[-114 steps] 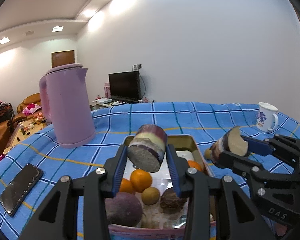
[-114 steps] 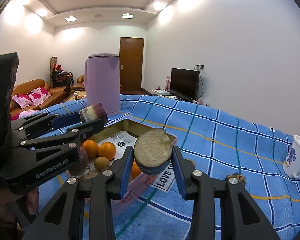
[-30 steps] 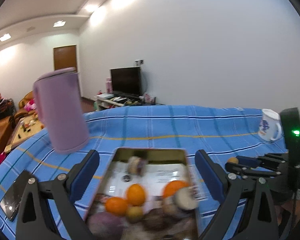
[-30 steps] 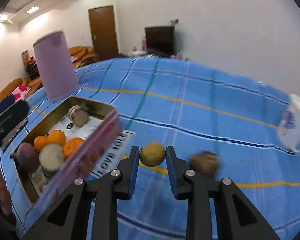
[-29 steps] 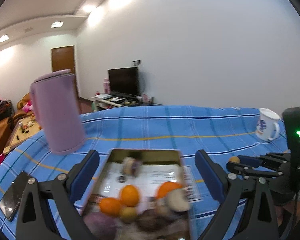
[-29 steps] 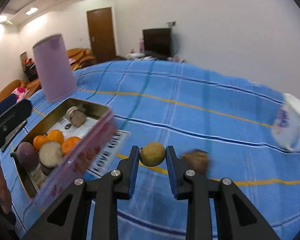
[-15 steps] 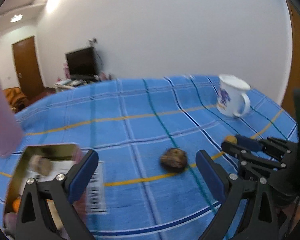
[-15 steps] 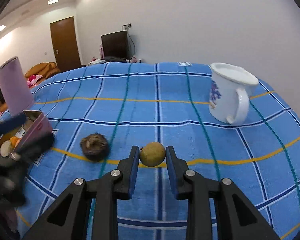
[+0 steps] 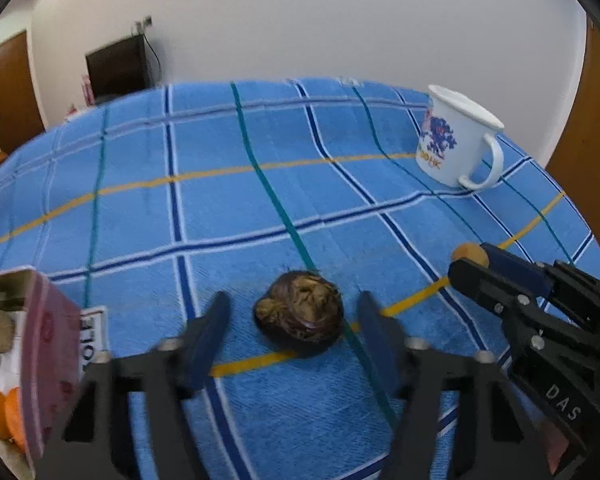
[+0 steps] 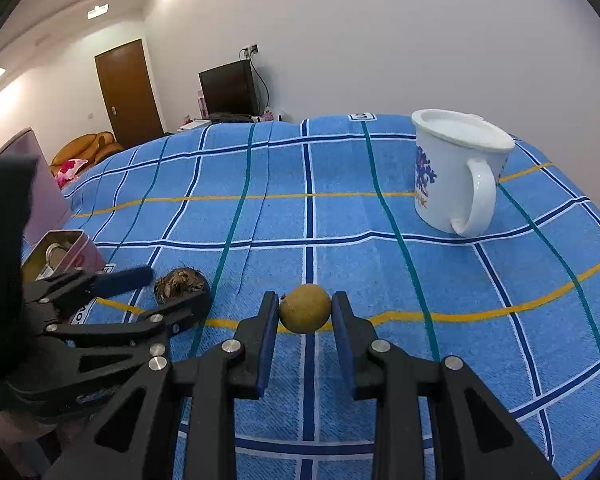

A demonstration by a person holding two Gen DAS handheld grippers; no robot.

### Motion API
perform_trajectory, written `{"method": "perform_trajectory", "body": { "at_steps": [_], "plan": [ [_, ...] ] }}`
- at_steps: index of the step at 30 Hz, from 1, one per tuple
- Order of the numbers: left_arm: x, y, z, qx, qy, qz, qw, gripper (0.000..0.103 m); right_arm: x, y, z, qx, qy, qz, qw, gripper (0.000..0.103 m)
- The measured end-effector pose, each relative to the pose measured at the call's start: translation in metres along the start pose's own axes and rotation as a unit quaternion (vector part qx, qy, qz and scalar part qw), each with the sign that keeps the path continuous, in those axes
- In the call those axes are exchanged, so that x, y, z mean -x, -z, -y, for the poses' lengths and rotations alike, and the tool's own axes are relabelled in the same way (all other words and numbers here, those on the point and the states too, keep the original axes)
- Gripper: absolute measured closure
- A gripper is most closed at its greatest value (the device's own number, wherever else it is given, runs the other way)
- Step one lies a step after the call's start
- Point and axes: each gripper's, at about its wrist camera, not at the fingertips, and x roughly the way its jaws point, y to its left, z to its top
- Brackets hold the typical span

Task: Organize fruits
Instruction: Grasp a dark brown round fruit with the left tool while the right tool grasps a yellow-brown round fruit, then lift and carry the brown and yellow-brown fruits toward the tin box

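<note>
The cloth (image 9: pixel 260 208) is blue with navy, teal and yellow checks; the mug (image 10: pixel 456 172) is white with blue flowers.

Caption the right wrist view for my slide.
Right gripper holds a small round yellow-brown fruit above the blue plaid tablecloth.

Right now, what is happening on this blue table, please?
A person is sorting fruits with two handheld grippers. The right gripper is shut on a small round yellow-brown fruit. The left gripper is open around a dark brown rough fruit lying on the blue checked cloth. A pink metal tin with oranges sits at left.
</note>
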Motion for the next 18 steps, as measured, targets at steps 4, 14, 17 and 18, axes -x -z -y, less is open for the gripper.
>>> {"method": "perform_trajectory", "body": {
  "at_steps": [4,14,17,18],
  "plan": [
    [-0.003,0.000,-0.001,0.004,0.015,-0.006,0.9999,0.055,-0.005,0.000,-0.002,0.006,-0.002,-0.007,1.000,0.074],
    [0.011,0.001,-0.005,0.011,0.018,0.029,0.9994,0.057,0.001,0.001,-0.005,0.013,-0.010,0.012,1.000,0.074],
    [0.017,0.002,-0.004,0.006,0.016,0.043,0.9989,0.057,0.004,0.002,-0.005,0.013,-0.013,0.017,1.000,0.074],
    [0.019,0.002,-0.004,0.004,0.014,0.048,0.9988,0.057,0.006,0.002,-0.005,0.014,-0.018,0.022,1.000,0.074]
  ]
}}
